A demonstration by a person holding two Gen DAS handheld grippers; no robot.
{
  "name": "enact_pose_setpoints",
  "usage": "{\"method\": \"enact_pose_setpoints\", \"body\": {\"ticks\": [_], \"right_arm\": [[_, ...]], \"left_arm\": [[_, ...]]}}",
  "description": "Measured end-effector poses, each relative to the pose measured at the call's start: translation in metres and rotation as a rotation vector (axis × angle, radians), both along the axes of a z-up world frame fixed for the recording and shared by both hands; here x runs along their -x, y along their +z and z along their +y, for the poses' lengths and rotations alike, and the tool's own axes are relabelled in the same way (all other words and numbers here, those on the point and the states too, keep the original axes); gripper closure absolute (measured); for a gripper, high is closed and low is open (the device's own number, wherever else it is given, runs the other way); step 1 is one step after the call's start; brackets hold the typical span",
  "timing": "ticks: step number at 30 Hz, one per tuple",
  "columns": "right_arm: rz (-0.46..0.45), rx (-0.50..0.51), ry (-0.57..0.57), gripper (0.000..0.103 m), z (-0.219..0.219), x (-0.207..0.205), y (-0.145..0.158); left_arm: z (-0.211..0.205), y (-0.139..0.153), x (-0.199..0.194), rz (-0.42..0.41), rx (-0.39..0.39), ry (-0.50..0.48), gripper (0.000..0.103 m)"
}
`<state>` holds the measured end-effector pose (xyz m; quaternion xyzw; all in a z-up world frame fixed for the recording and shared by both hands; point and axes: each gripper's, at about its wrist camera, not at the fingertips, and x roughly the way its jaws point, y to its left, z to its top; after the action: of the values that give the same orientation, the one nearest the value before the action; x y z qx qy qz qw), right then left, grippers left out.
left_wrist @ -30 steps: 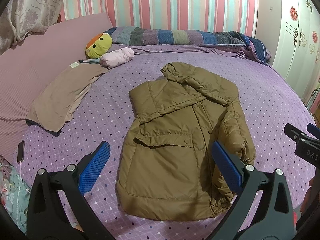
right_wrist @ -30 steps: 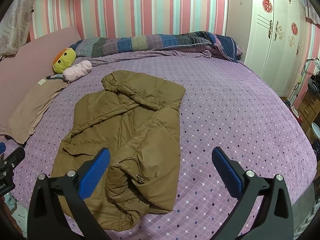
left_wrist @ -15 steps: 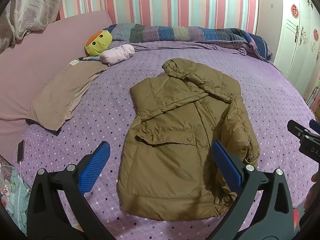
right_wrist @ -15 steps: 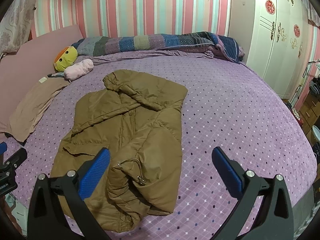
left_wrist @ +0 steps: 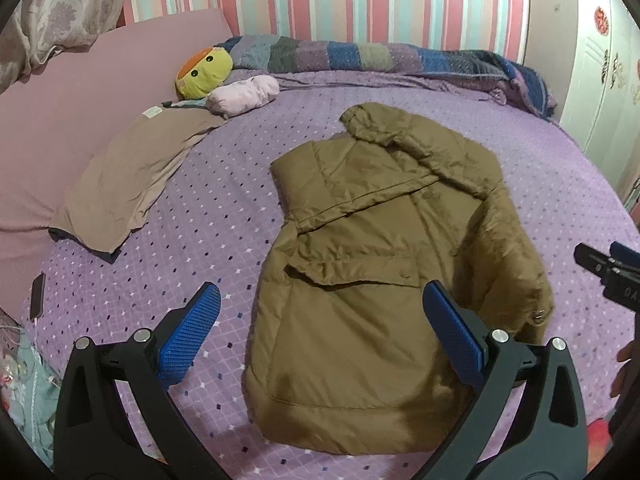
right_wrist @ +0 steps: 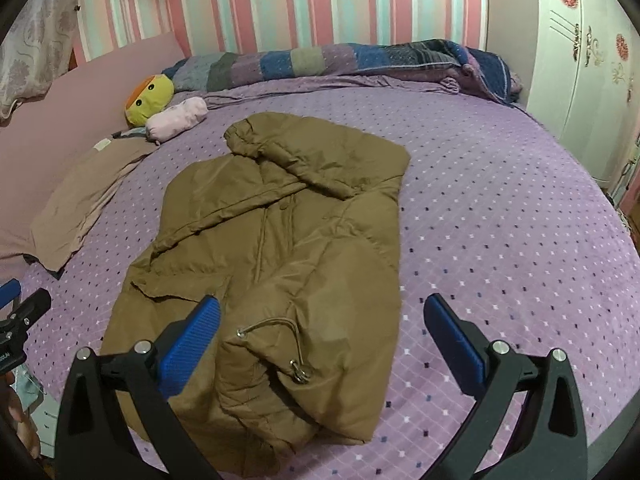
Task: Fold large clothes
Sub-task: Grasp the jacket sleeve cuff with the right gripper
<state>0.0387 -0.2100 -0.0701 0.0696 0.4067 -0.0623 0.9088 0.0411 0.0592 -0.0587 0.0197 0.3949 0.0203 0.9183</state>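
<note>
olive puffer jacket [left_wrist: 372,280] lies flat, sleeves folded inward; left tongs [left_wrist: 320,332] and right tongs [right_wrist: 322,334] released.

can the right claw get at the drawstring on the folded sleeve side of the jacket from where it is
Probably yes. The right claw is open and holds nothing, and the drawstring lies exposed on top of the brown jacket, just ahead between its fingers, with nothing covering it.
</note>
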Motion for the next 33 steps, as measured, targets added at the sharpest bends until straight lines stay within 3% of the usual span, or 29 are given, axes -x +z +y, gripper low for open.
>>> {"method": "enact_pose_setpoints", "body": {"ticks": [16, 18, 19, 21, 23, 28, 33], "right_arm": [[0.19, 0.057, 0.085, 0.003, 0.034, -0.058, -0.076], [0.2, 0.028, 0.084, 0.012, 0.028, -0.056, -0.081], [0.204, 0.01, 0.088, 0.021, 0.023, -0.054, -0.083], [0.219, 0.011, 0.09, 0.051, 0.014, -0.05, -0.087], [0.229, -0.01, 0.074, 0.07, 0.001, -0.045, -0.092], [0.199, -0.002, -0.038, 0.079, -0.056, -0.02, -0.089], [0.249, 0.003, -0.203, 0.083, -0.128, 0.011, -0.104]], "left_arm": [[0.015, -0.066, -0.036, 0.083, 0.016, 0.003, 0.003], [0.015, -0.071, -0.038, 0.097, 0.004, 0.009, 0.003], [0.014, -0.072, -0.038, 0.101, -0.001, 0.013, 0.003], [0.014, -0.076, -0.04, 0.109, -0.006, 0.021, 0.003], [0.011, -0.077, -0.042, 0.116, -0.005, 0.027, 0.003], [0.001, -0.075, -0.044, 0.118, -0.014, 0.025, 0.003], [-0.011, -0.069, -0.044, 0.101, -0.037, 0.008, 0.003]]}}
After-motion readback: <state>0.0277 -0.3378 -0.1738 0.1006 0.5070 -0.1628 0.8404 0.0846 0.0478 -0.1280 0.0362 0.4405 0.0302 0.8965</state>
